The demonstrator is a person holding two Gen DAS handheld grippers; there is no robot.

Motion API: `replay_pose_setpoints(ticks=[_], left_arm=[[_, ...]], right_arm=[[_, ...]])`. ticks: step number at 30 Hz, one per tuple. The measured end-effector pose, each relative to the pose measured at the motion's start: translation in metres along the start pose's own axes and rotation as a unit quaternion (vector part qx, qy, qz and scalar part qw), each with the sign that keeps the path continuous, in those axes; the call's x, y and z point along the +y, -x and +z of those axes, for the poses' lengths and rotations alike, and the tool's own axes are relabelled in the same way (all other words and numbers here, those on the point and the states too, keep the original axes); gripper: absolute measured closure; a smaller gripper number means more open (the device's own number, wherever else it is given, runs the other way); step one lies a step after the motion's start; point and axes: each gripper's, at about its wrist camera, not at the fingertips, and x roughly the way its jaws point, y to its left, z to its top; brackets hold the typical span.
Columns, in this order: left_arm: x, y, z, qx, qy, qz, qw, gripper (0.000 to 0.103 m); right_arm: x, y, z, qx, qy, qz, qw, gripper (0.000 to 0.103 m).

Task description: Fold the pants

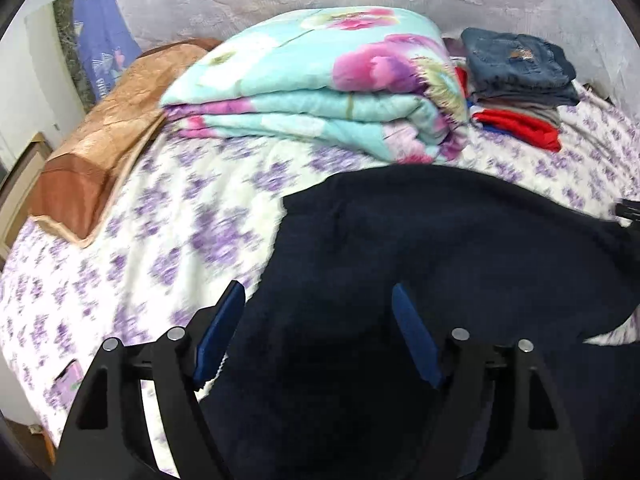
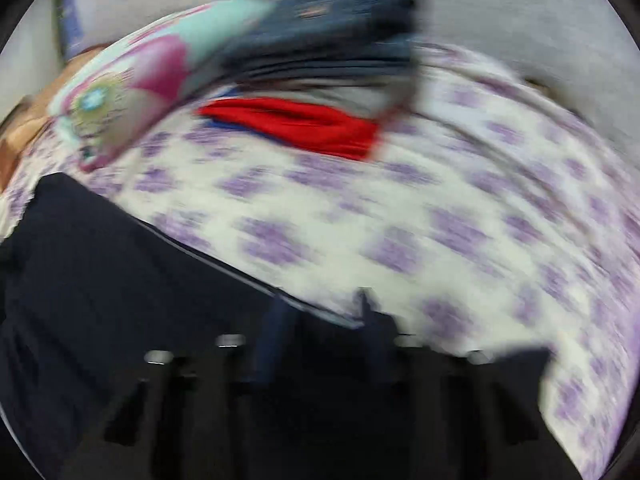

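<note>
Dark navy pants [image 1: 440,248] lie spread on the purple-flowered bedsheet [image 1: 168,240]. My left gripper [image 1: 318,300] is open, its blue pads [image 1: 220,332] wide apart just above the pants' near edge, holding nothing. In the right wrist view, which is heavily blurred, the pants [image 2: 120,280] fill the lower left, and my right gripper [image 2: 320,312] sits at their light-trimmed edge with its fingers [image 2: 276,332] partly closed; whether they pinch the cloth is unclear. A bit of the right gripper [image 1: 626,210] shows at the pants' far right edge in the left view.
A folded floral quilt [image 1: 320,88] lies at the back of the bed [image 2: 480,200], with a brown pillow [image 1: 100,140] to its left. A stack of folded jeans [image 1: 516,64] and red clothes [image 1: 520,124] sits back right, also in the right view [image 2: 320,40].
</note>
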Motion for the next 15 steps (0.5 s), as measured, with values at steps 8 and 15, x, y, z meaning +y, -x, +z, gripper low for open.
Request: replay_pose_setpoints(ticks=[8, 15], left_arm=[[-0.031, -0.041, 0.0, 0.022, -0.053, -0.006, 0.9983, 0.029], [-0.006, -0.061, -0.033, 0.041, -0.058, 0.017, 0.9973, 0.028]], right_arm=[[0.089, -0.045, 0.023, 0.047, 0.129, 0.066, 0.988, 0.06], [0.11, -0.063, 0.026, 0.063, 0.211, 0.052, 0.974, 0.095]])
